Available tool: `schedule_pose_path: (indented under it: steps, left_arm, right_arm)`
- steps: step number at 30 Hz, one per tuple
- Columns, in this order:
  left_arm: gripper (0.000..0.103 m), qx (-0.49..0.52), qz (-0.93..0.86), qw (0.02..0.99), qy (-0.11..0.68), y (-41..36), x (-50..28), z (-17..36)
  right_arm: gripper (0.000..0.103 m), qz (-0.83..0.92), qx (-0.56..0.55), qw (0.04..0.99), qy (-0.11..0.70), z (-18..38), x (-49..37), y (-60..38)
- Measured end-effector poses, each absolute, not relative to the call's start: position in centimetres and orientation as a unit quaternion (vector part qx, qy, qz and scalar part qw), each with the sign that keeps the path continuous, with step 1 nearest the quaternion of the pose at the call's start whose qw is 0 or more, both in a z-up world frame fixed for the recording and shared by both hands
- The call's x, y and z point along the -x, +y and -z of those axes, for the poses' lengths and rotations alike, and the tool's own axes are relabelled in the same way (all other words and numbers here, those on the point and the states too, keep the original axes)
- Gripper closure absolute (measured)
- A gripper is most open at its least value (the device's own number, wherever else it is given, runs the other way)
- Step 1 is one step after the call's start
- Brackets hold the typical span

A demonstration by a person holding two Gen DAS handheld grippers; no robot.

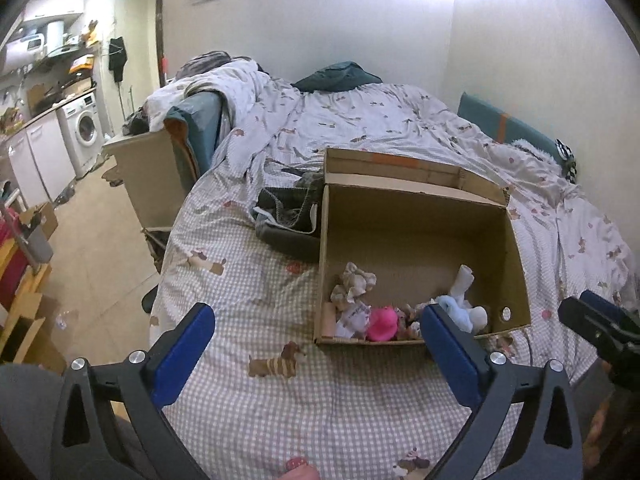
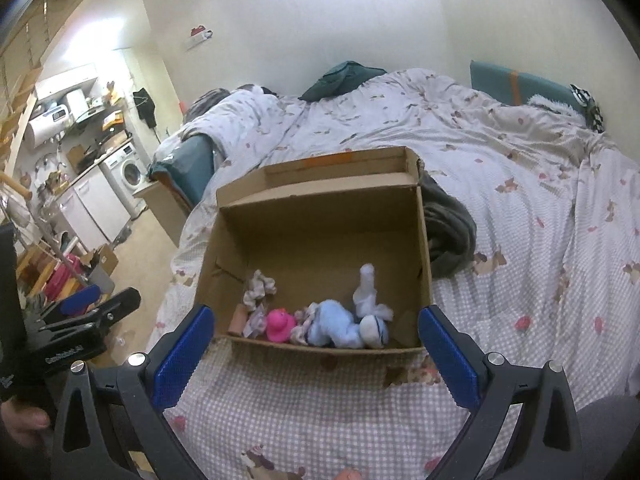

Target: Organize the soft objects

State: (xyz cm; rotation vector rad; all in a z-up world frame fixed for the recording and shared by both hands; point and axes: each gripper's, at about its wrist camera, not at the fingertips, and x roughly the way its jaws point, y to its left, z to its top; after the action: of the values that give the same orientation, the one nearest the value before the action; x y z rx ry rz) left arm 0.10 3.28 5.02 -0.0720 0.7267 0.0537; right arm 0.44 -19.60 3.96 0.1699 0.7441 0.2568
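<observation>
An open cardboard box stands on the bed. Along its near wall lie several soft things: a pink plush, a light blue plush, white socks and a patterned beige cloth. My left gripper is open and empty, held above the bedspread just before the box. My right gripper is open and empty, also before the box's near wall; it shows at the right edge of the left wrist view.
The bed has a checked spread with dog prints. Dark grey clothes lie beside the box. A teal pillow lies at the far end. A washing machine and clutter line the left floor.
</observation>
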Motion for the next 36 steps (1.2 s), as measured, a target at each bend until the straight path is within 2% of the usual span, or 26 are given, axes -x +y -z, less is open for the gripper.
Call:
schedule_pose_path:
  steps: [13,36]
  left_arm:
    - [0.000,0.026,-0.023,0.936,0.350,2.2,-0.2,-3.2]
    - [0.000,0.029,-0.007,0.933,0.358,1.8,-0.6,-2.5]
  right_arm:
    - [0.000,-0.112,-0.089,0.920,0.365,-1.4,-0.3,-19.7]
    - [0.000,-0.107,-0.091,0.918,0.372,-1.1,-0.7,-19.8]
